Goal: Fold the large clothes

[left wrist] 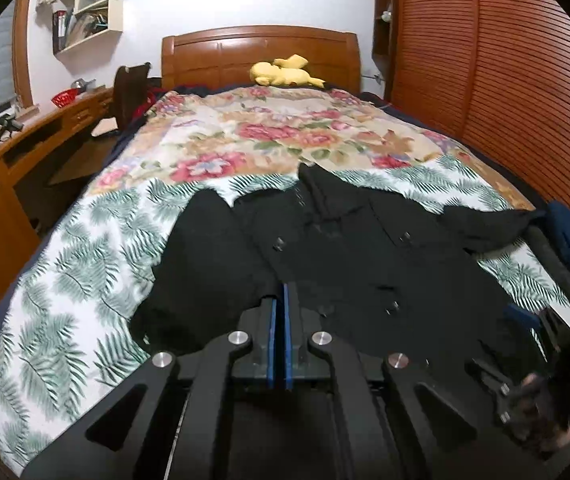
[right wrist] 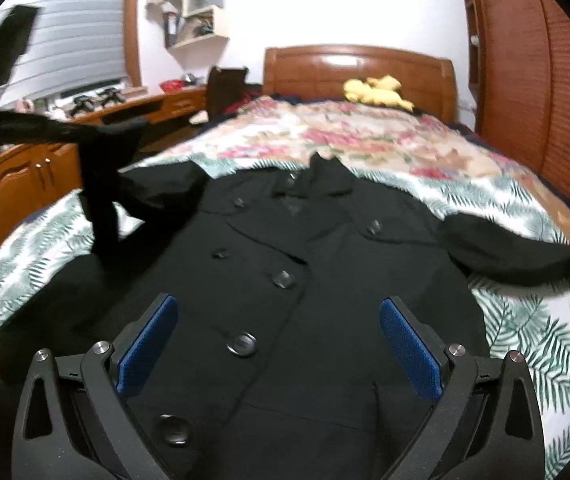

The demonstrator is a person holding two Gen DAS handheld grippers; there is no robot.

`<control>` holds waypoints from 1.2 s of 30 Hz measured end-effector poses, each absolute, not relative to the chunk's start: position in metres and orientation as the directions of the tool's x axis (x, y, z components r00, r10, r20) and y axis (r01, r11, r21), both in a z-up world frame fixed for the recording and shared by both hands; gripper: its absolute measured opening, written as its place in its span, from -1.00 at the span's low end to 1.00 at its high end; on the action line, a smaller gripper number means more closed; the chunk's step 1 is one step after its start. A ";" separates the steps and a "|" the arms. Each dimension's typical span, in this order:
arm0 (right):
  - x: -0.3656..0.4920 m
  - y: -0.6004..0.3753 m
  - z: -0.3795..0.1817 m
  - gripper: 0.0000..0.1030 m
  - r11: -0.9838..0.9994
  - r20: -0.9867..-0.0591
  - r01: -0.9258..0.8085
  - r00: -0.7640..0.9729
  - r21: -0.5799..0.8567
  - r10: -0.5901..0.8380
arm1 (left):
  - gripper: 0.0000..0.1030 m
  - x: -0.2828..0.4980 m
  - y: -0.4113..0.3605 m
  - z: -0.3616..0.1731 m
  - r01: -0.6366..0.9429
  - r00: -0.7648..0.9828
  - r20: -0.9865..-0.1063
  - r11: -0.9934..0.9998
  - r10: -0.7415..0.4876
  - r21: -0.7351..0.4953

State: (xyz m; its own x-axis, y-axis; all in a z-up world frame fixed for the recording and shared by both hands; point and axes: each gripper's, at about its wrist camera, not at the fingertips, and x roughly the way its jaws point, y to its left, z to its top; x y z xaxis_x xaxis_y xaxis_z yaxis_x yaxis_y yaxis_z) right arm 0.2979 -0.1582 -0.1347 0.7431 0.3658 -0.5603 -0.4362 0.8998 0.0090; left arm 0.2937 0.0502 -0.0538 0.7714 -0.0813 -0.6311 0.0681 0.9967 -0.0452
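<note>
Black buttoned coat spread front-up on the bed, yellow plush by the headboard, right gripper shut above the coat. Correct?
Not quite: the right gripper is open, its blue pads wide apart over the black coat with nothing between them, as the right wrist view shows. The coat lies front-up on the bed, yellow plush by the headboard.

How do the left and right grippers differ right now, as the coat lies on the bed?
The left gripper has its blue pads pressed together; the right gripper stands wide open. The left gripper's tips sit at the edge of the black coat, though whether cloth is pinched cannot be told; the right gripper holds nothing, with the coat's buttoned front showing between its fingers. Both are black with blue pads and point toward the headboard.
</note>
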 end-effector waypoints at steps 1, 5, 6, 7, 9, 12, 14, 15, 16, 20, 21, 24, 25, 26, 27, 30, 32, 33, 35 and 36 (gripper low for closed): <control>0.301 -0.159 -0.142 0.99 0.903 -0.574 -0.430 0.739 0.002 0.353 | -1.00 0.291 0.048 -0.058 0.073 0.771 -0.631 0.996 -0.084 -0.043; 0.310 -0.159 -0.157 0.99 0.907 -0.616 -0.421 0.712 0.007 0.336 | -0.90 0.281 0.042 -0.075 0.093 0.764 -0.640 0.995 -0.087 -0.025; 0.310 -0.159 -0.157 0.99 0.907 -0.618 -0.421 0.711 0.007 0.335 | -0.87 0.278 0.041 -0.079 0.095 0.766 -0.637 0.995 -0.084 -0.017; 0.309 -0.159 -0.157 0.99 0.907 -0.615 -0.422 0.713 0.005 0.335 | -0.84 0.274 0.040 -0.081 0.099 0.771 -0.631 0.995 -0.085 -0.012; 0.307 -0.158 -0.157 0.99 0.907 -0.615 -0.422 0.716 -0.003 0.331 | -0.65 0.265 0.040 -0.082 0.098 0.785 -0.614 0.995 -0.081 -0.006; 0.307 -0.154 -0.159 0.99 0.906 -0.620 -0.422 0.717 -0.021 0.319 | -0.35 0.252 0.044 -0.082 0.088 0.803 -0.591 0.996 -0.082 -0.019; 0.306 -0.151 -0.159 0.99 0.904 -0.619 -0.426 0.718 -0.029 0.319 | -0.29 0.243 0.048 -0.081 0.085 0.813 -0.576 0.996 -0.085 -0.027; 0.307 -0.149 -0.159 0.99 0.903 -0.618 -0.429 0.718 -0.032 0.319 | -0.27 0.236 0.049 -0.080 0.081 0.821 -0.565 0.996 -0.079 -0.022; 0.306 -0.147 -0.158 0.99 0.901 -0.617 -0.432 0.719 -0.036 0.320 | -0.26 0.232 0.052 -0.079 0.074 0.828 -0.556 0.997 -0.072 -0.019; 0.301 -0.142 -0.155 0.99 0.893 -0.607 -0.447 0.723 -0.048 0.330 | -0.21 0.212 0.071 -0.074 0.052 0.849 -0.523 0.997 -0.070 -0.050; 0.301 -0.141 -0.154 0.99 0.890 -0.604 -0.452 0.723 -0.049 0.334 | -0.21 0.207 0.077 -0.074 0.044 0.852 -0.519 0.997 -0.070 -0.063; 0.299 -0.133 -0.149 0.99 0.879 -0.598 -0.474 0.720 -0.052 0.353 | -0.21 0.199 0.091 -0.079 0.027 0.844 -0.533 0.997 -0.064 -0.078; 0.297 -0.130 -0.145 0.99 0.874 -0.592 -0.484 0.716 -0.039 0.370 | -0.21 0.194 0.095 -0.081 0.016 0.845 -0.533 0.997 -0.052 -0.072; 0.297 -0.128 -0.144 0.99 0.870 -0.591 -0.492 0.710 -0.027 0.383 | -0.21 0.189 0.099 -0.084 0.011 0.847 -0.530 0.997 -0.047 -0.070; 0.296 -0.124 -0.141 0.99 0.862 -0.589 -0.506 0.699 -0.008 0.405 | -0.21 0.184 0.102 -0.085 0.007 0.848 -0.528 0.998 -0.042 -0.069; 0.290 -0.107 -0.132 0.98 0.835 -0.583 -0.550 0.678 0.000 0.447 | -0.21 0.178 0.110 -0.088 0.003 0.845 -0.534 0.998 -0.039 -0.068; 0.289 -0.093 -0.127 0.95 0.814 -0.583 -0.580 0.659 0.007 0.475 | -0.21 0.174 0.117 -0.088 0.000 0.846 -0.532 0.996 -0.045 -0.084; 0.290 -0.085 -0.125 0.95 0.804 -0.585 -0.595 0.646 0.018 0.491 | -0.21 0.172 0.121 -0.087 -0.005 0.846 -0.531 0.996 -0.043 -0.089; 0.293 -0.067 -0.121 0.90 0.779 -0.590 -0.626 0.617 0.032 0.521 | -0.21 0.169 0.129 -0.087 -0.013 0.847 -0.530 0.996 -0.037 -0.090; 0.295 -0.059 -0.118 0.89 0.769 -0.590 -0.639 0.607 0.037 0.533 | -0.21 0.167 0.134 -0.088 -0.022 0.846 -0.533 0.996 -0.028 -0.087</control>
State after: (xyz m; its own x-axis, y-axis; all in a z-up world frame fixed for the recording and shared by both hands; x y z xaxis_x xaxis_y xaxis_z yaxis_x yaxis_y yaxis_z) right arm 0.2949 -0.0591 -0.1182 0.6069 0.5329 -0.5897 -0.6387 0.7685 0.0371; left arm 0.1668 0.1342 -0.0878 0.8456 -0.0278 -0.5330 -0.0221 0.9960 -0.0870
